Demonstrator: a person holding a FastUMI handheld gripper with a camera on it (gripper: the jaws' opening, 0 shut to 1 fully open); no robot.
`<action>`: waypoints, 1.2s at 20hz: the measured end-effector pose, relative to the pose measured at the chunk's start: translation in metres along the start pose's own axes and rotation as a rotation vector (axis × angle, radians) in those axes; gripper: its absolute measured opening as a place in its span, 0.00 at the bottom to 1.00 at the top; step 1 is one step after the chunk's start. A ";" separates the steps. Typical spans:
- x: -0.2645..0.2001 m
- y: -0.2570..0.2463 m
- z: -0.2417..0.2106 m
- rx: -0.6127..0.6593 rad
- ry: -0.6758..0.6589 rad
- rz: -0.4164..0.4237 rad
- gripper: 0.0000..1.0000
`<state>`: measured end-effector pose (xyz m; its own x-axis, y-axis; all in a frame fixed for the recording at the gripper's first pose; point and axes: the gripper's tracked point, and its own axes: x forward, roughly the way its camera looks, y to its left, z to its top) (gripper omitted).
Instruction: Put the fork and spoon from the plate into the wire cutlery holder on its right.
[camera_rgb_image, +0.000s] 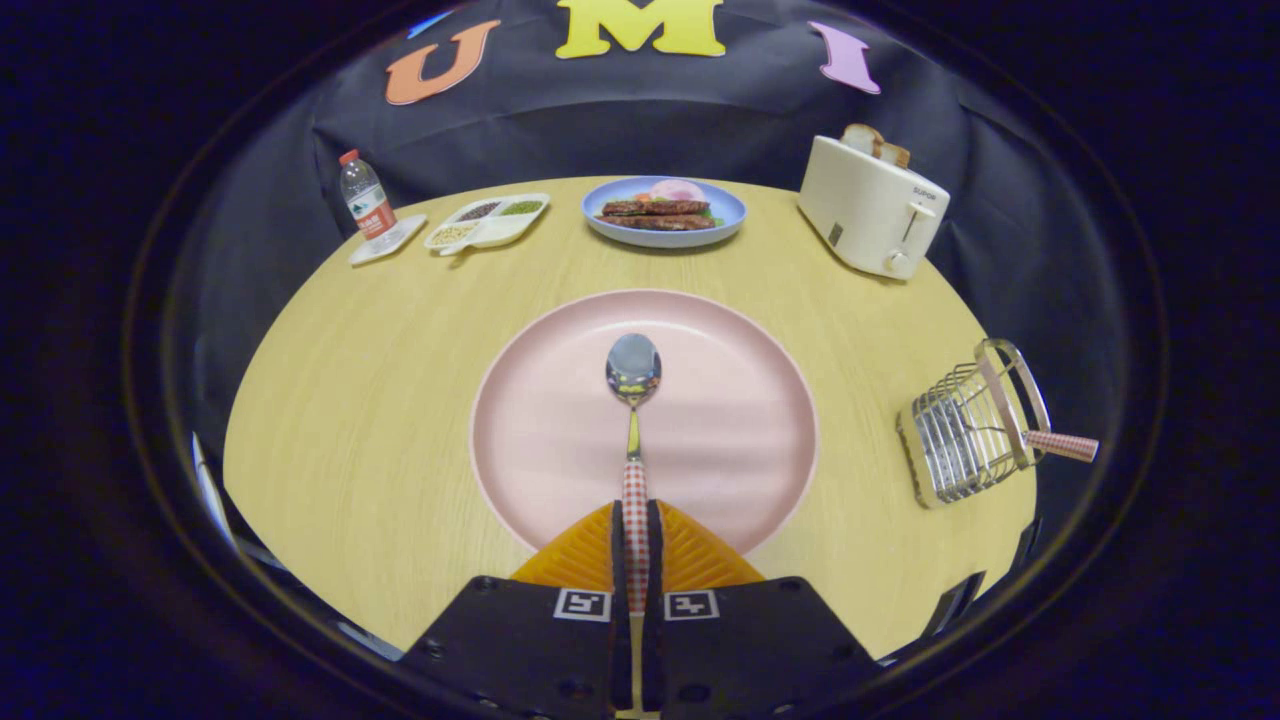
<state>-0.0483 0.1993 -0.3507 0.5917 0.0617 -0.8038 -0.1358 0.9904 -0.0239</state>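
Observation:
A spoon (633, 372) with a shiny bowl and a red-and-white checked handle points straight ahead of my gripper (635, 520). Both orange fingers (580, 562) press on the handle, so the gripper is shut on the spoon, holding it over the pink plate (540, 430). To the right of the plate, near the table's edge, stands the wire cutlery holder (965, 435). A checked handle (1062, 445) sticks out of the holder toward the right; its working end is hidden among the wires.
On the round wooden table (350, 400), beyond the plate, sit a blue plate of food (664, 210), a white divided dish (488, 221), a water bottle (364, 199) on a small tray, and a cream toaster (872, 202) with bread in it.

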 end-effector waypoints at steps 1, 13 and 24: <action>-0.006 -0.005 0.003 0.006 0.006 0.005 0.05; -0.134 -0.150 0.077 0.047 -0.013 -0.012 0.04; -0.171 -0.243 0.040 -0.032 0.301 -0.037 0.05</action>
<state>-0.0850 -0.0473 -0.1836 0.3356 -0.0179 -0.9418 -0.1467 0.9866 -0.0711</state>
